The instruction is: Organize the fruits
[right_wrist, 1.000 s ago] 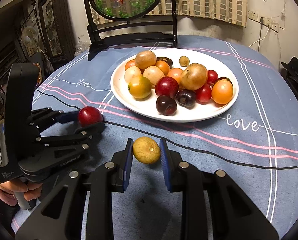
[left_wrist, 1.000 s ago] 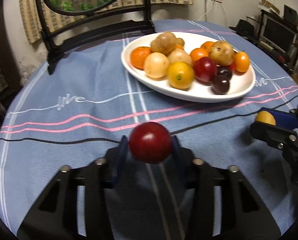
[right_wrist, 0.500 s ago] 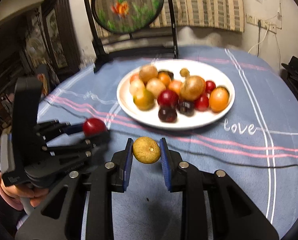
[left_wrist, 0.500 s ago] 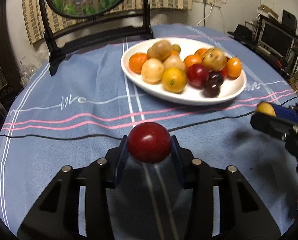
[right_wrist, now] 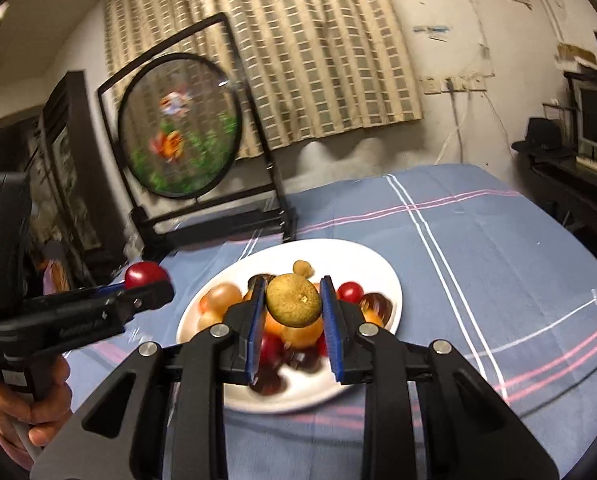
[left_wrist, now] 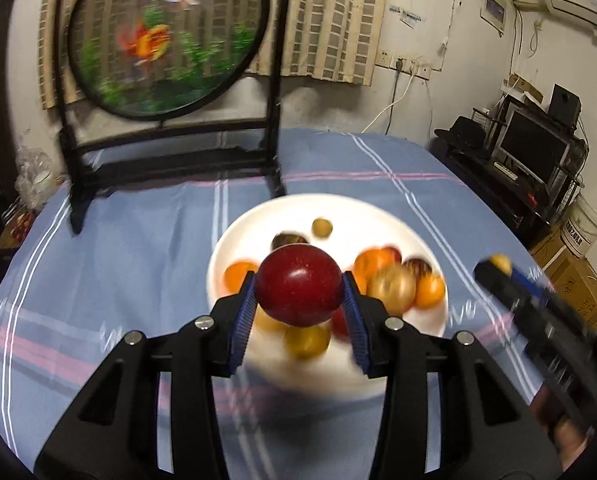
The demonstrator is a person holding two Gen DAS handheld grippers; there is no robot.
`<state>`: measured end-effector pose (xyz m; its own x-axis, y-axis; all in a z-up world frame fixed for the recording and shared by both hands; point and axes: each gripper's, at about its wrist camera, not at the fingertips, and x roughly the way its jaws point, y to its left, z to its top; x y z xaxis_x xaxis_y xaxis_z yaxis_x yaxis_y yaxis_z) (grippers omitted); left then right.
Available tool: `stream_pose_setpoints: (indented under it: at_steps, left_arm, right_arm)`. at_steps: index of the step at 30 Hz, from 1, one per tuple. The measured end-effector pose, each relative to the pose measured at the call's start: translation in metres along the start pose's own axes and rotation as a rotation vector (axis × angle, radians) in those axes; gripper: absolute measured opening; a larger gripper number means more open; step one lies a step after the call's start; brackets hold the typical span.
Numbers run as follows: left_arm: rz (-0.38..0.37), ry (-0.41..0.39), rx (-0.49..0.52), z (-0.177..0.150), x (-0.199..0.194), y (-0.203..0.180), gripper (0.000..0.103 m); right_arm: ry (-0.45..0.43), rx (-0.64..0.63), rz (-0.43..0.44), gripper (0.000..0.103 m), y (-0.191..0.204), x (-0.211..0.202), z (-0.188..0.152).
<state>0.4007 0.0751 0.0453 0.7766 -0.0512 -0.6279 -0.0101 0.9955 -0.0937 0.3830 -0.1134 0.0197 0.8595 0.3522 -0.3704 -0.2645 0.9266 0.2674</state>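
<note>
Your left gripper (left_wrist: 299,294) is clamped on the red plum (left_wrist: 299,284), your right gripper (right_wrist: 293,306) on the small yellow-green fruit (right_wrist: 293,300); you hold both above the plate (right_wrist: 350,256), whose free space at 12 o'clock can probably receive the 2 fruits.

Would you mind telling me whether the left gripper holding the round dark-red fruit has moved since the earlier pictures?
Yes. The left gripper has risen and advanced toward the white plate; its red fruit now overlaps the plate instead of bare cloth.
</note>
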Motion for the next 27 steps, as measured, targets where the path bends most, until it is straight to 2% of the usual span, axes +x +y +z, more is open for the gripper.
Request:
stream_pose_setpoints:
  at_steps: [4,6,12,13,14,16,19,22,27]
  left_arm:
    - [0.024,0.02,0.055,0.032,0.041,-0.02,0.042]
    - [0.029,0.065,0.056,0.042,0.069,-0.026,0.042]
    - [0.051,0.178,0.045,0.044,0.13,-0.029,0.043]
    - [0.055,0.191,0.039,0.044,0.133,-0.027,0.045]
    - [0.064,0.2,0.029,0.044,0.134,-0.023,0.06]
    - [0.083,0.155,0.005,0.045,0.125,-0.014,0.078]
    - [0.125,0.081,-0.007,0.048,0.098,0.002,0.088]
    - [0.185,0.035,-0.007,0.04,0.065,0.016,0.095]
    - [0.255,0.029,0.005,0.016,0.025,0.026,0.096]
  right_arm:
    - [0.008,0.07,-0.011,0.027,-0.019,0.02,0.007]
    - [0.015,0.078,-0.02,0.027,-0.026,0.025,0.008]
    - [0.046,0.062,-0.023,0.027,-0.035,0.041,0.01]
    - [0.05,0.052,-0.02,0.027,-0.034,0.045,0.01]
    - [0.054,0.044,-0.017,0.027,-0.034,0.048,0.01]
    - [0.063,0.032,-0.009,0.027,-0.032,0.053,0.009]
    - [0.077,0.01,0.023,0.027,-0.024,0.059,0.011]
    - [0.097,-0.021,0.052,0.027,-0.013,0.069,0.013]
    - [0.15,-0.068,0.068,0.029,0.003,0.086,0.009]
